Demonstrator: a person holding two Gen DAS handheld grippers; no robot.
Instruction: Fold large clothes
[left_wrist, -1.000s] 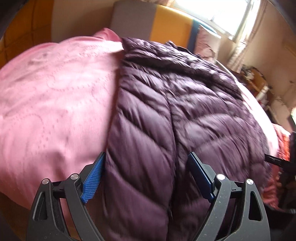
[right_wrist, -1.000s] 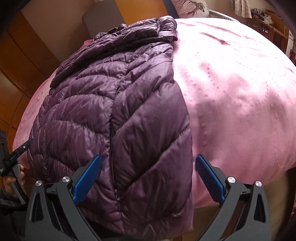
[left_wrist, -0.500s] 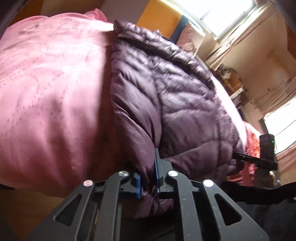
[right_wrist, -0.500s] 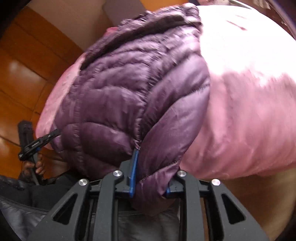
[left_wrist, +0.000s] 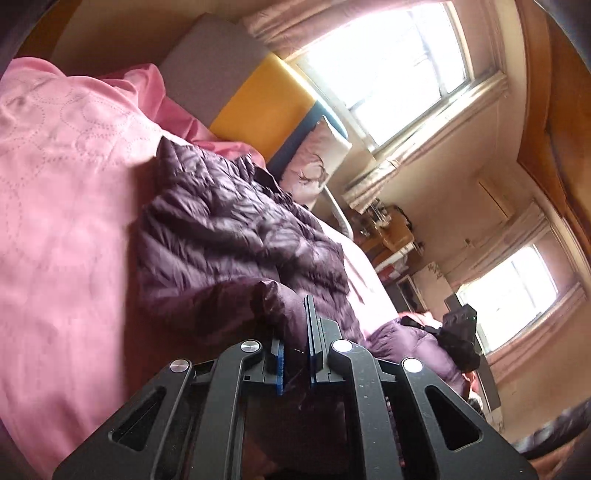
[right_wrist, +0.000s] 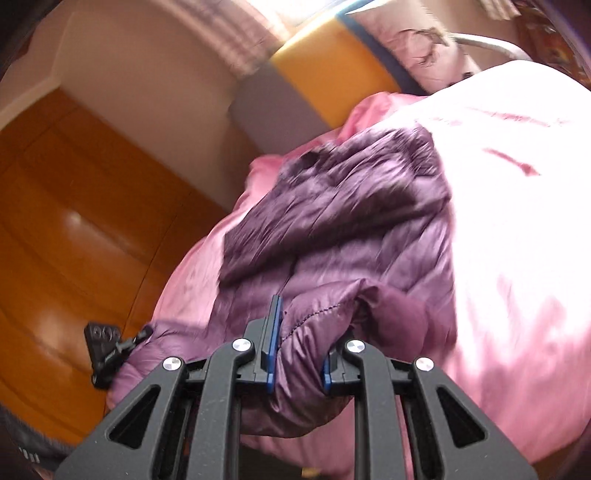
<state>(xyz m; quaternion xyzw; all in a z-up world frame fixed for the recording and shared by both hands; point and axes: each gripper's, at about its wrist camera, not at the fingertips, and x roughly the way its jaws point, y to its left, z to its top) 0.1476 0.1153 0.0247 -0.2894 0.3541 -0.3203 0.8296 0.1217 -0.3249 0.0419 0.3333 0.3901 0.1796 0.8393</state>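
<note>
- Your left gripper (left_wrist: 295, 347) is clamped on the hem of the purple down jacket (left_wrist: 229, 229), its blue pads pressed nearly together with the fabric bunched between them.
- Your right gripper (right_wrist: 297, 354) is also closed on a thick roll of hem; its jaws stand a little wider than the left's because of the bulk.
- Jacket lies on the pink quilted bedspread (left_wrist: 62, 206), collar end toward the headboard (left_wrist: 258, 107), hem end lifted off the bed in your two grips.
- Long axis runs straight away from both grippers, hem near, collar far.
- Neither hand is clearly nearer the collar; they hold opposite hem corners, roughly level.
- Judgement: the fold calls for carrying the hem forward along that axis onto the collar half, both hands together.
- Risk: slippery shell may slide on the bedspread.
</note>
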